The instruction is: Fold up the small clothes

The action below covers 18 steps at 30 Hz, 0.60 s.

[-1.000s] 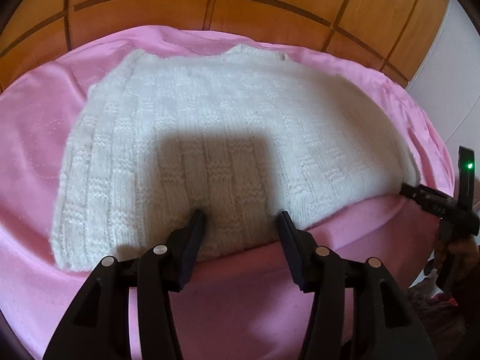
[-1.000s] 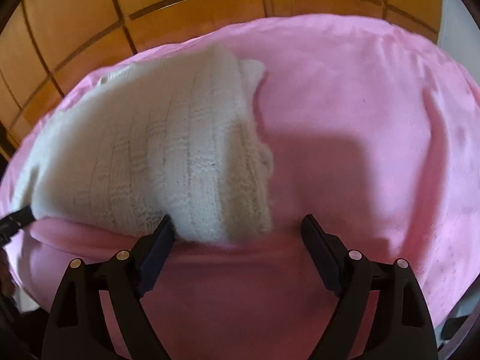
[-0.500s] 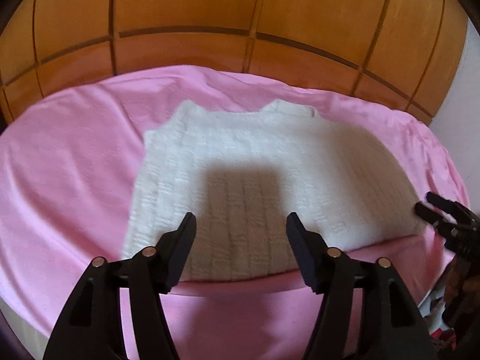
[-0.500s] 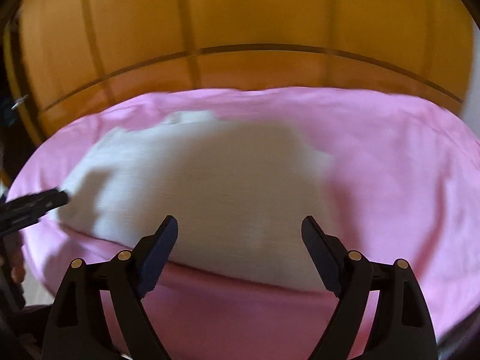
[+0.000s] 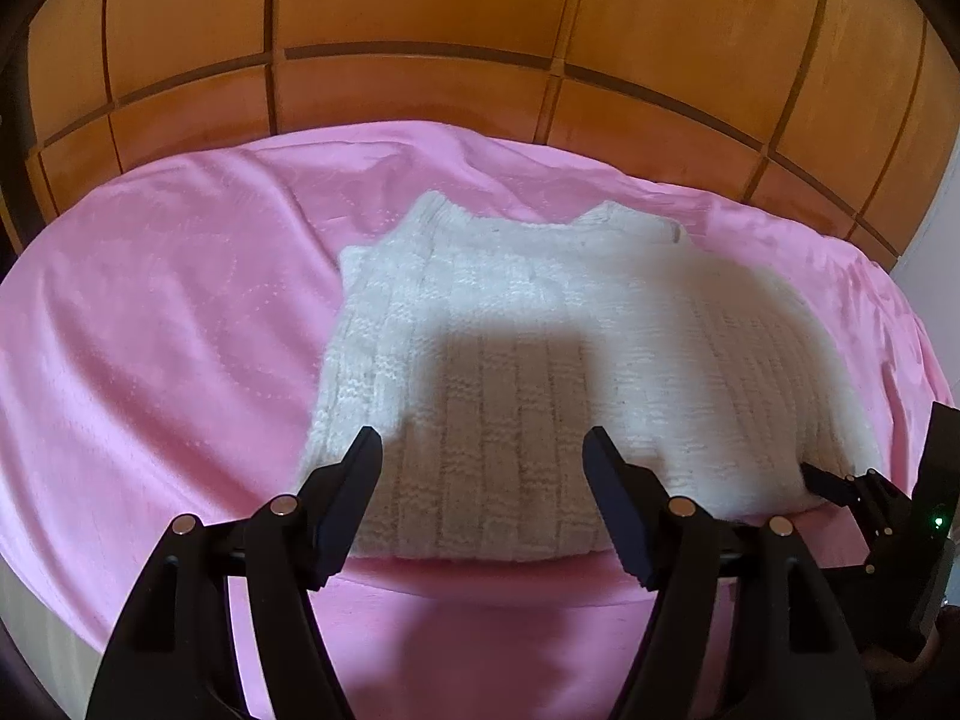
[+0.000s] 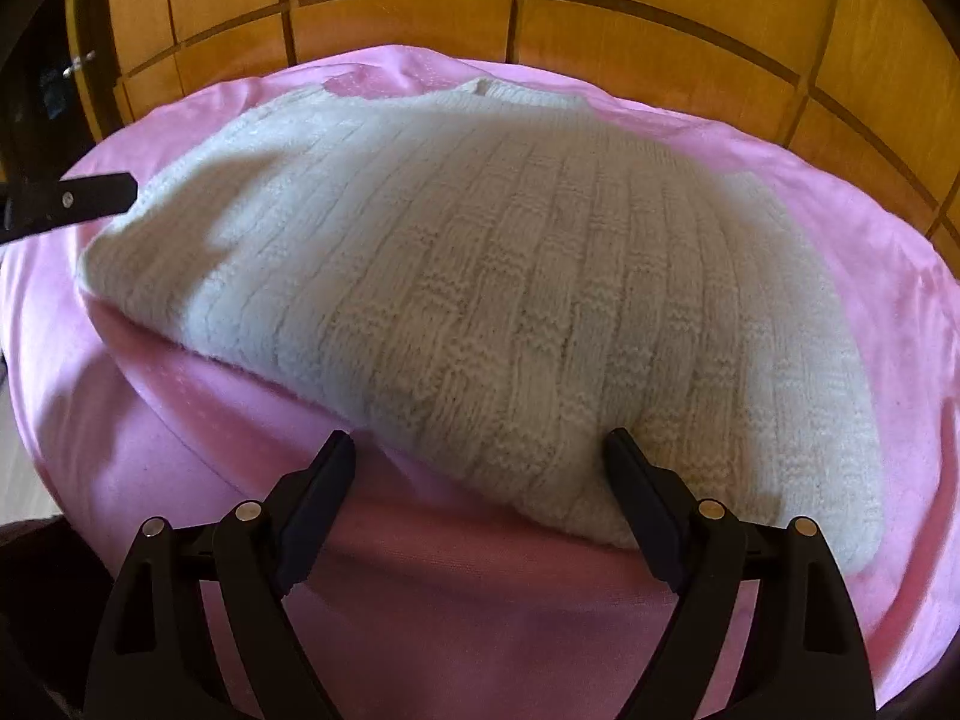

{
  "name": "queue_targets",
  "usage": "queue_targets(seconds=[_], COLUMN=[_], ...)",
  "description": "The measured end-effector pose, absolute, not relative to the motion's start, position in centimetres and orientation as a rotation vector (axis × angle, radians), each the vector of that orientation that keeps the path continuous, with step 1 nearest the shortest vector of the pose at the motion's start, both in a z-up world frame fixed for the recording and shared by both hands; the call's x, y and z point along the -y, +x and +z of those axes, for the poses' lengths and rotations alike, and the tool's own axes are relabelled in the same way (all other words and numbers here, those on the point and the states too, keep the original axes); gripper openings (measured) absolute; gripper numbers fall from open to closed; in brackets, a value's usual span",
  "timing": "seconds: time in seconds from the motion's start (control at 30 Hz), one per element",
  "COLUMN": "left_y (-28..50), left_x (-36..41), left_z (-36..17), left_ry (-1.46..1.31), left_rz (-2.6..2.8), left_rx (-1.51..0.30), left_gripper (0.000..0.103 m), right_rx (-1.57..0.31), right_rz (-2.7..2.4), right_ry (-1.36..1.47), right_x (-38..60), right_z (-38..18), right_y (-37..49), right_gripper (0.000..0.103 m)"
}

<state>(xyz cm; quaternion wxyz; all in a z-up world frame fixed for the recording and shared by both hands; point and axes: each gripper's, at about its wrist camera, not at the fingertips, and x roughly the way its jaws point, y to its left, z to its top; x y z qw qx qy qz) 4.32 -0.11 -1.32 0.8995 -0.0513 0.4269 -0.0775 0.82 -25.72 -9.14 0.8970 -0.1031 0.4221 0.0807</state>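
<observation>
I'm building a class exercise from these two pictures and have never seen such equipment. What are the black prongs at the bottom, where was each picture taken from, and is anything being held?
There is no robot here: a person holds a hand-operated two-finger gripper in each hand, each with a wide-angle camera looking along its fingers. One picture looks out from the left gripper, the other from the right gripper; the prongs are their fingers. A white knitted sweater, already folded, lies on a pink blanket before wooden panelling. Neither gripper holds anything. The left jaws are opening above the sweater's near edge. The right jaws stand wide at its corner, one finger against the knit, not pinching it. Each gripper also shows at the edge of the other's picture.
</observation>
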Motion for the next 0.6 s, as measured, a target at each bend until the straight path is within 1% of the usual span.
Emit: queue_targets(seconds=[0.17,0.43,0.6], left_y=[4.3,5.1,6.2], left_x=[0.1,0.4,-0.1], left_z=[-1.4,-1.6,-1.5], left_ry=[-0.097,-0.077,-0.081], left_rz=[-0.153,-0.138,-0.126], left_rx=[-0.885,-0.892,-0.889], left_gripper=[0.073,0.074,0.074], right_rx=[-0.877,-0.805,-0.781], right_rz=[0.200,0.148,0.051], right_ry=[-0.187,0.109,0.253], right_x=[26.0,32.9,38.0], right_z=[-8.4,-3.6,-2.7], right_y=[1.1,1.9,2.7], right_gripper=[0.084,0.084,0.084])
